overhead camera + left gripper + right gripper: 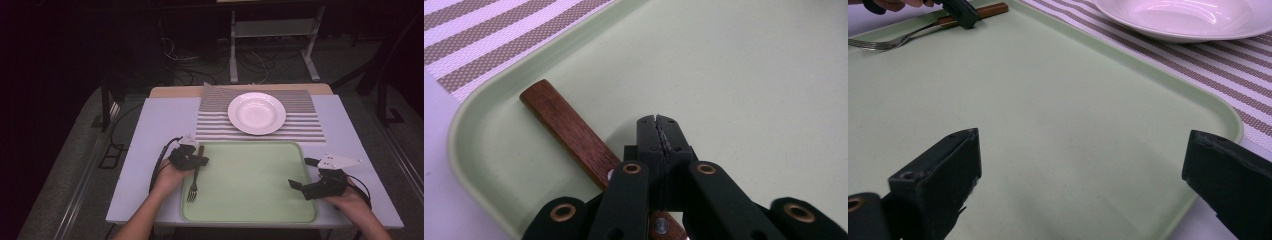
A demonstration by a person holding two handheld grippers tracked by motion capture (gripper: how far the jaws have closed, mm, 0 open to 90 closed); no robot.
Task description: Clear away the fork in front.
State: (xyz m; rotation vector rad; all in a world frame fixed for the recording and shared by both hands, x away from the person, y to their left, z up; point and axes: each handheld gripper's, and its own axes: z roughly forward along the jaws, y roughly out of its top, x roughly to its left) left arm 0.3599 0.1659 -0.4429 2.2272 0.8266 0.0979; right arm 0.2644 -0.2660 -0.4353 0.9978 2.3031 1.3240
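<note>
Left gripper: we see our black two-jaw left gripper [200, 161] over the left edge of the tray, its jaws pressed together with nothing between them, their tips just above the fork's handle.
Fork: the metal fork with a dark brown wooden handle [195, 172] lies flat inside the tray along its left wall, handle toward the placemat, tines toward us; in the left gripper view the handle [569, 130] runs under the gripper's body.
Right gripper: our black right gripper [301, 174] hovers at the tray's right edge, jaws spread wide apart and holding nothing.
Tray: the pale green rounded plastic tray [250, 210] sits on the light grey table [160, 120].
Plate: the white round deep plate [257, 113] rests on the brown-and-white striped placemat [305, 125], beyond the tray.
</note>
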